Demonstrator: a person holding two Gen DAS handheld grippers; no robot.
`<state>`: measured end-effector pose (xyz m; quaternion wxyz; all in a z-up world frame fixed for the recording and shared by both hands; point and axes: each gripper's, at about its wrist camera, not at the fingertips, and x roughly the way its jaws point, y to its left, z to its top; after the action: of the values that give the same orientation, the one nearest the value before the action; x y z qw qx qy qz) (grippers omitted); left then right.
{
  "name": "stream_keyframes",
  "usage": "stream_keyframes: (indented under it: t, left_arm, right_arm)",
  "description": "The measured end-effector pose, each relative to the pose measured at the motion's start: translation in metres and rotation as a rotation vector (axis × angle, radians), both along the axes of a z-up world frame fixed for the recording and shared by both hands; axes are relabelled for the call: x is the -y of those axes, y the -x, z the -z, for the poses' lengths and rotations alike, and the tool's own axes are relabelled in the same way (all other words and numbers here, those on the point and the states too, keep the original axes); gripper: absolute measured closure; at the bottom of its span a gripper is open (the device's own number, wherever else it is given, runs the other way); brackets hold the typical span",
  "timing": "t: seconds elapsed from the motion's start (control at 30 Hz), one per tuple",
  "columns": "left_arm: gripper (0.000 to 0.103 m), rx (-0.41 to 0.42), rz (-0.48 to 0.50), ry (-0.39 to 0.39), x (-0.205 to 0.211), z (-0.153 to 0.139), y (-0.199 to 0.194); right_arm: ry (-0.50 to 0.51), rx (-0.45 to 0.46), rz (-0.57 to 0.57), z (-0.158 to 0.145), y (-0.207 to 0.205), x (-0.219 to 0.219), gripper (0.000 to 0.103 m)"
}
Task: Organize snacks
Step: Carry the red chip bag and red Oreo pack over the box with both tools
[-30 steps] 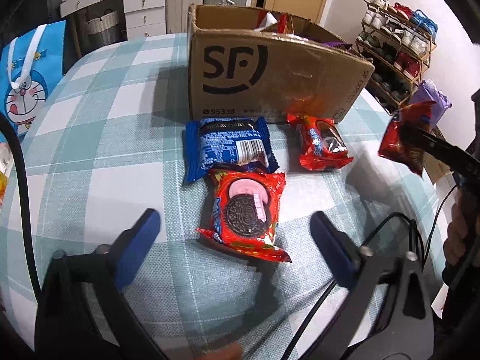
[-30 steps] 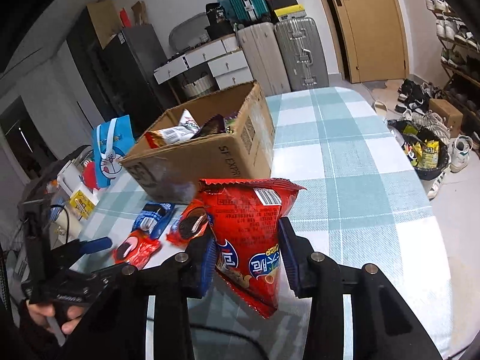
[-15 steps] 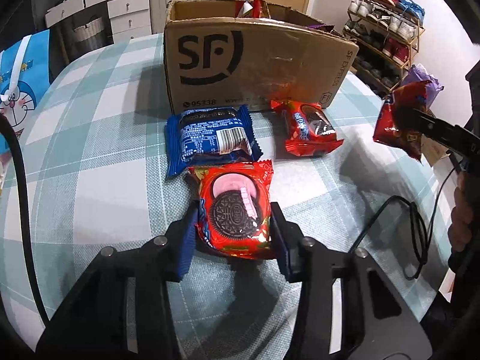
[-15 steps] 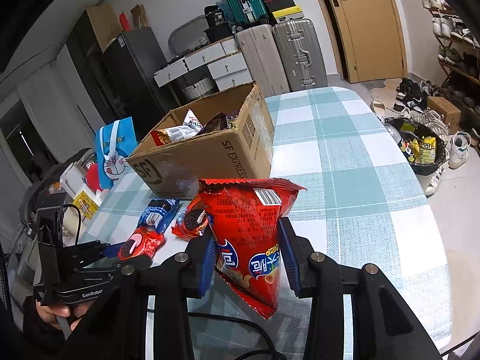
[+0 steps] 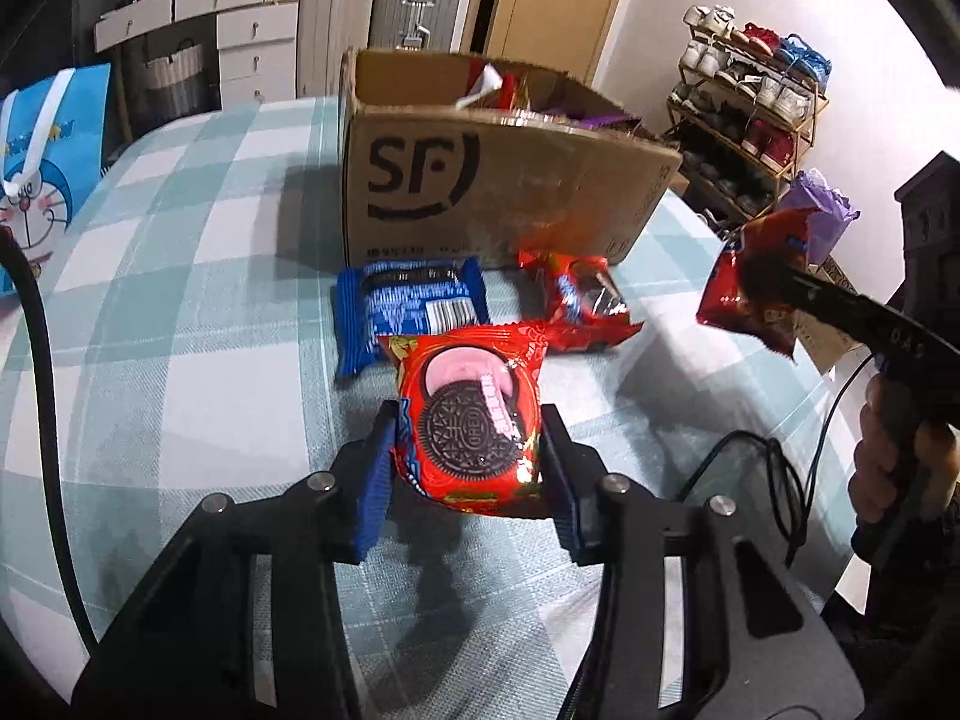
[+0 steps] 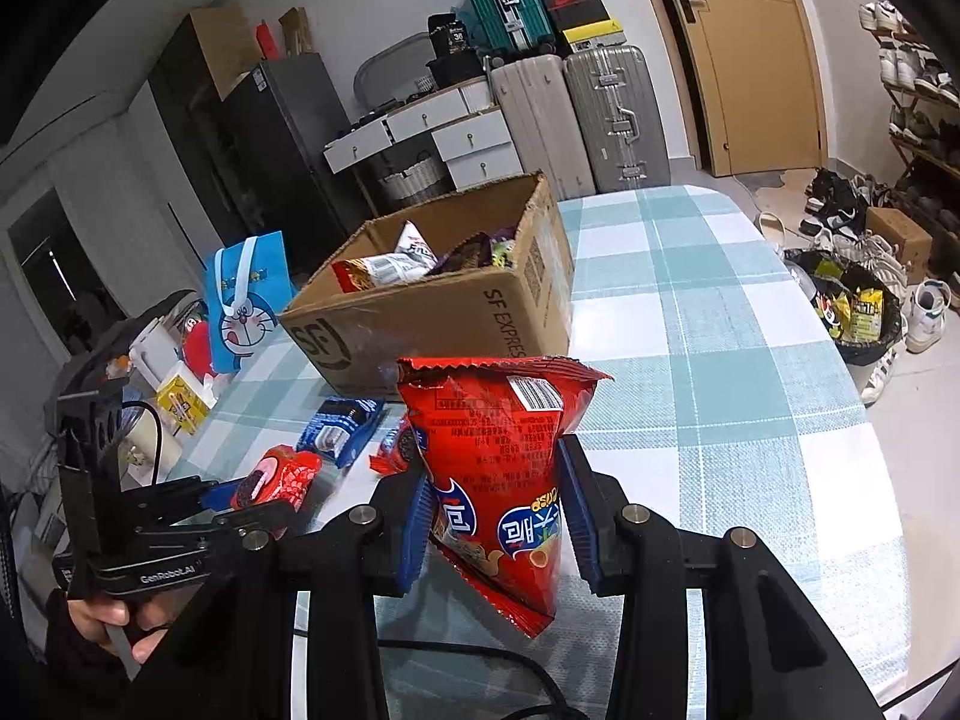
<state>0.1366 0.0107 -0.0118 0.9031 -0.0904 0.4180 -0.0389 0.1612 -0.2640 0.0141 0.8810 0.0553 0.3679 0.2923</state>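
Observation:
My left gripper (image 5: 468, 468) is shut on a red Oreo pack (image 5: 474, 414) and holds it above the checked tablecloth; it also shows in the right wrist view (image 6: 276, 477). My right gripper (image 6: 495, 531) is shut on a red chip bag (image 6: 498, 474), held in the air to the right of the table; the bag also shows in the left wrist view (image 5: 762, 288). A blue Oreo pack (image 5: 411, 309) and another red Oreo pack (image 5: 585, 300) lie in front of the open cardboard box (image 5: 498, 180), which holds several snacks (image 6: 414, 258).
A blue Doraemon bag (image 5: 42, 168) stands at the table's left edge. A black cable (image 5: 774, 480) lies on the table at the right. A trash bin (image 6: 858, 312) and shoes are on the floor beyond the table's right edge.
My left gripper closed on the red Oreo pack and lifted it off the table. My right gripper kept holding the chip bag, nearly still.

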Motion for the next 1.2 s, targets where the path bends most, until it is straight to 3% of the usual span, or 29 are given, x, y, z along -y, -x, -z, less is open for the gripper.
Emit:
stream_keyframes:
  t: [0.53,0.93,1.2]
  left_arm:
    - [0.062,0.121,-0.046,0.031,-0.012,-0.056,-0.004]
    - [0.062,0.169,-0.034,0.012,-0.011,-0.092,-0.038]
    - [0.062,0.175,-0.04,-0.001,-0.016,-0.096,-0.07]
  right_arm:
    - [-0.01,0.076,-0.047,-0.028,0.008,-0.018,0.064]
    - [-0.014,0.13,-0.059,-0.057,-0.012,-0.031,0.064]
    - [0.001,0.147,-0.051,-0.064,-0.032,-0.04,0.064]
